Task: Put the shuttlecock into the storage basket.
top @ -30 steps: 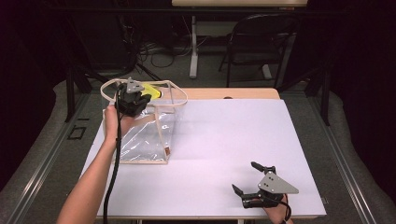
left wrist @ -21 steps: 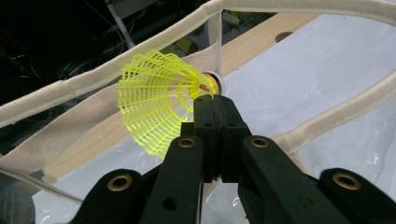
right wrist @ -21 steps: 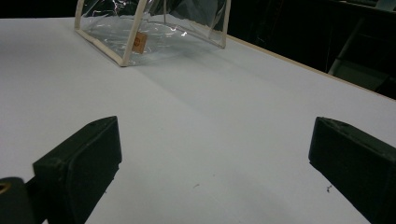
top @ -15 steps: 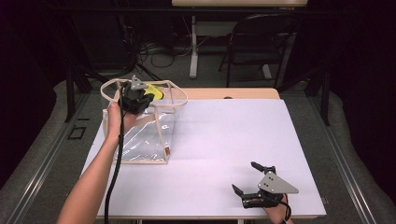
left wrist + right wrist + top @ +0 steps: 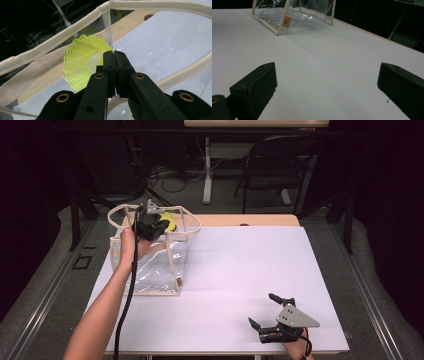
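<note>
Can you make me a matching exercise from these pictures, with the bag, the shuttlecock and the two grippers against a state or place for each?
Things:
1. clear bag
2. yellow shuttlecock
3. left gripper
4. right gripper

States:
A. fingers wide apart, low over the white table
B. stands at the table's left side
C. pinched between fingers
D. fingers shut, at the bag's mouth

Pairs: 1-B, 2-C, 3-D, 4-A
</note>
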Demonstrator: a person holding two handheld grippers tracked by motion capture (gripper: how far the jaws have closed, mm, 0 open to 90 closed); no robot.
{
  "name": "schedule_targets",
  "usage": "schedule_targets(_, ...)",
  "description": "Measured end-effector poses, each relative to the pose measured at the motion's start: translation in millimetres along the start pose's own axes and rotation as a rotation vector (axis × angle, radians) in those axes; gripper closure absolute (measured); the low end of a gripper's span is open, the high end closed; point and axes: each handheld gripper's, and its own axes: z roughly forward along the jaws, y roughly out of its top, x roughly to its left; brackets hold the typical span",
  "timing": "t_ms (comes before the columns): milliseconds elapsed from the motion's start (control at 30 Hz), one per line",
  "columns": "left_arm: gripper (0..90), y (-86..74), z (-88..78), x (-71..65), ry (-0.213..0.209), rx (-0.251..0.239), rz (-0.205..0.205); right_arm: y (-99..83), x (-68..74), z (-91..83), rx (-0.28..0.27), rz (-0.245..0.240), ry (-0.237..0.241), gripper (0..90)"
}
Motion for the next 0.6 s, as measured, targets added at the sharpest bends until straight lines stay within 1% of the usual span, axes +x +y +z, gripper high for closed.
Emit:
schedule_targets(200, 88.3, 1.8, 2.7, -0.5, -0.004, 0.006, 0.003, 0.0, 0.1, 0.1, -0.001, -0.001, 0.001, 2.1)
schedule_targets(267, 87.9, 1.7, 3.8, -0.7, -0.008, 0.002, -0.005, 0.0, 0.1, 0.1, 0.001, -0.001, 0.001, 2.1)
schedule_targets(367, 80.2, 1.5, 3.1, 0.1, -0.01, -0.005, -0.005, 0.0, -0.1, -0.1, -0.001, -0.003, 0.001, 2.1)
schedule_targets(400, 76.5, 1.2, 2.6, 0.0, -0.01, -0.015, -0.014, 0.1, -0.1, -0.2, -0.001, -0.003, 0.0, 2.1)
schedule_targets(433, 70.9, 0.9, 1.6, 0.3, -0.009, -0.025, -0.021, 0.1, -0.1, -0.3, -0.001, -0.003, 0.001, 2.1)
schedule_targets(500, 66.0, 0.1, -0.8, 1.1, -0.008, -0.048, -0.038, 0.1, -0.1, -0.3, 0.0, -0.002, 0.001, 2.1)
schedule_targets(533, 61.4, 0.0, -2.4, 1.7, -0.004, -0.055, -0.044, 0.1, 0.0, -0.4, -0.001, -0.002, 0.001, 2.1)
schedule_targets(600, 56.7, -0.4, -6.0, 2.9, -0.002, -0.079, -0.062, 0.2, 0.0, -0.4, -0.001, -0.002, 0.001, 2.1)
